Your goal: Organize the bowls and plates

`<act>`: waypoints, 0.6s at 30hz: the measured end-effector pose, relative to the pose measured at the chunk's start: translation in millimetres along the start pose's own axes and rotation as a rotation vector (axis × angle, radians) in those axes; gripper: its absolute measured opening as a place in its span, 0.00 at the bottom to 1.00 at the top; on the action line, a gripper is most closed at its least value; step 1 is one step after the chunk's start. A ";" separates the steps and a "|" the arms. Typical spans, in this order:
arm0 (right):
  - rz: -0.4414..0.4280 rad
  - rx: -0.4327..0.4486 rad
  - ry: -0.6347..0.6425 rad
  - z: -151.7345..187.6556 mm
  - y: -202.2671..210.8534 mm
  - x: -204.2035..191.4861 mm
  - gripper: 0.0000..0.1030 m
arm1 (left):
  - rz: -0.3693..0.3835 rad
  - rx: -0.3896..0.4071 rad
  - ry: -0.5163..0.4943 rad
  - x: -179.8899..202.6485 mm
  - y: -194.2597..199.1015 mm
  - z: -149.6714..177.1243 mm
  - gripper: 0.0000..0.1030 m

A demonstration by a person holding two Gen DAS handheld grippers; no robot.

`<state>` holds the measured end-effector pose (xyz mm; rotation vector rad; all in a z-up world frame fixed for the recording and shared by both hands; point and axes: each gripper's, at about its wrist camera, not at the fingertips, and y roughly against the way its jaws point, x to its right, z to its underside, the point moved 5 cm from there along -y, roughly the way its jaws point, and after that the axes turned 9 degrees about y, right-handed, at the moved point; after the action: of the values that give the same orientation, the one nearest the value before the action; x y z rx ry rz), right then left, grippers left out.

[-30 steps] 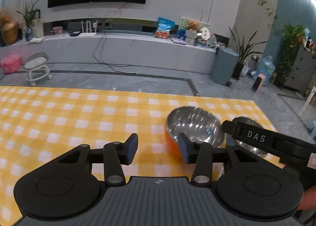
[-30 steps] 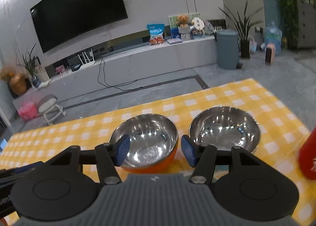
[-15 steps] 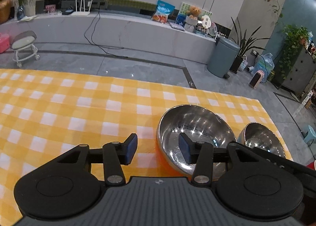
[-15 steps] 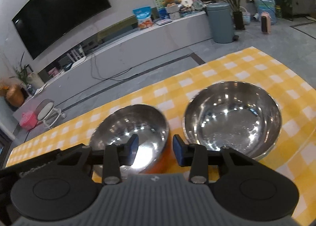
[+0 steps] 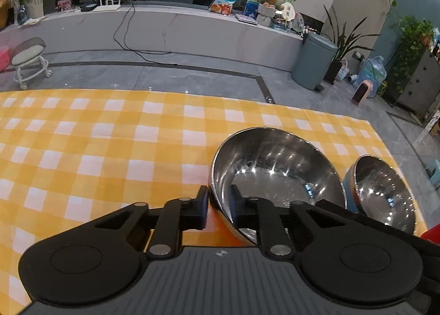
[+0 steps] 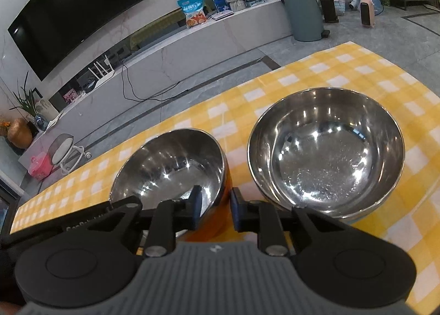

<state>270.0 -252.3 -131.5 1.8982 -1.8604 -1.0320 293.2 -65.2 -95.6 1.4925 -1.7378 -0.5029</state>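
Note:
A steel bowl with an orange outside (image 5: 275,172) sits on the yellow checked tablecloth (image 5: 110,150), and a second steel bowl with a blue outside (image 5: 385,194) stands close on its right. My left gripper (image 5: 220,202) is closing over the orange bowl's left rim, one finger outside and one inside, pads against the wall. In the right wrist view my right gripper (image 6: 216,205) is closing over the orange bowl's (image 6: 170,172) right rim in the same way, next to the blue bowl (image 6: 330,155). Each gripper's body shows at the edge of the other's view.
A red object (image 5: 431,232) shows at the right edge near the blue bowl. The table's far edge (image 5: 192,95) drops to a grey floor with a stool (image 5: 27,62) and a bin (image 5: 313,62). The cloth stretches away to the left.
Both grippers dropped lower and closer to the orange bowl. Their jaws narrowed from wide apart to pinching opposite sides of its rim. The bowls have not shifted.

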 end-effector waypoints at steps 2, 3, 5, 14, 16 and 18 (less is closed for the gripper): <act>-0.001 0.004 -0.004 0.0 0.6 0.4 0.19 | -0.001 -0.005 0.011 0.4 1.3 -0.1 0.14; -0.001 0.004 -0.005 0.2 0.7 0.6 0.18 | -0.001 -0.003 0.012 0.6 2.6 -0.4 0.13; 0.005 -0.002 -0.008 0.3 0.4 0.5 0.15 | -0.011 0.010 0.005 1.2 5.6 -2.2 0.10; -0.041 -0.014 -0.023 -1.1 14.9 -8.5 0.09 | -0.029 0.019 0.046 -10.1 35.4 -4.2 0.09; -0.057 -0.019 -0.023 -0.3 19.8 -12.7 0.08 | -0.040 0.022 0.057 -13.3 46.0 -2.8 0.09; -0.074 -0.027 -0.022 1.1 26.9 -17.9 0.08 | -0.052 0.020 0.071 -16.7 57.4 -0.1 0.09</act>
<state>250.8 -238.2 -109.6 1.9614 -1.7911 -1.0997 256.3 -35.8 -58.9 1.5542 -1.6571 -0.4544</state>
